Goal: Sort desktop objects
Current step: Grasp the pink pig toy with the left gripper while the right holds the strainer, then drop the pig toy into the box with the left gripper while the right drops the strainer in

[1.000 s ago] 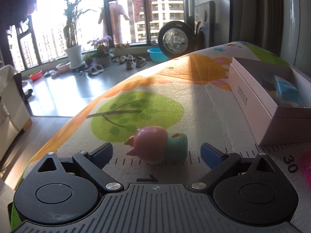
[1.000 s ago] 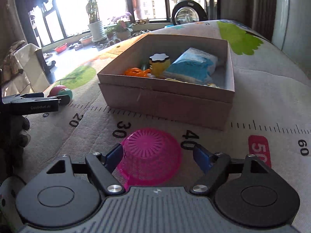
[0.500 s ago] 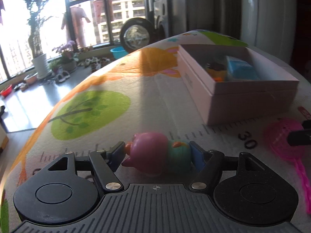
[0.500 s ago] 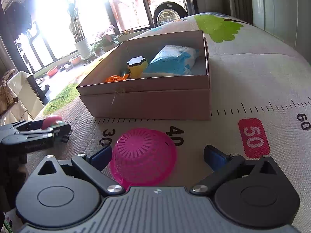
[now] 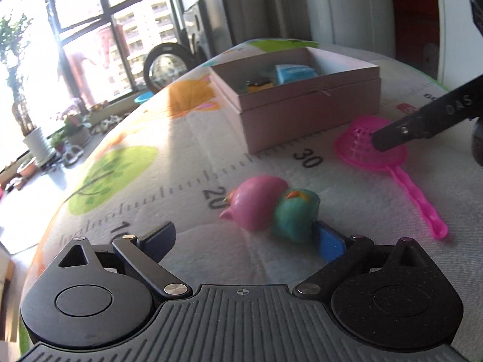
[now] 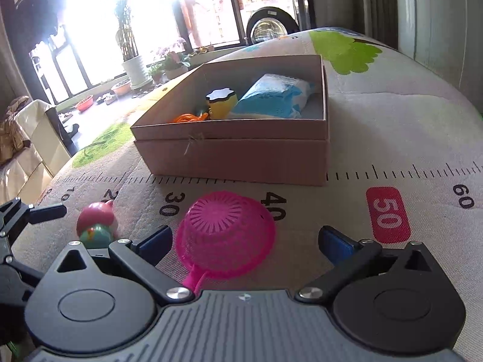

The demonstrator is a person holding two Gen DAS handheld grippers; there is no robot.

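Change since earlier frames: We see that the left tongs, half a second ago closed in on the pink-and-teal rounded plastic toy figure, have spread again; the figure now lies free and off to their right.
Left tongs: Wide apart, holding nothing; the right blue pad sits against, or just beside, the figure's teal end.
Toy figure: On its side on the tabletop, a printed mat with ruler markings, near the "20" mark, between the left tongs and the box.
Right tongs: Spread apart, straddling the bright pink perforated plastic strainer, which rests dome-up; the left pad is just beside its rim, the right pad well clear. No grip yet, in our judgement.
Strainer handle: Runs back under the tool in the right wrist view, so we judge the bowl is the part offered for gripping.
Pink cardboard box: Open-topped, just beyond the strainer; it holds a blue-and-white soft packet, a yellow cup-shaped piece with a dark lid and an orange item.
Purpose of layout: We take the box as the collecting place, which explains why both tools face it.
Stage: Two things remain outside the box; the figure appears to need a fresh, centred approach.
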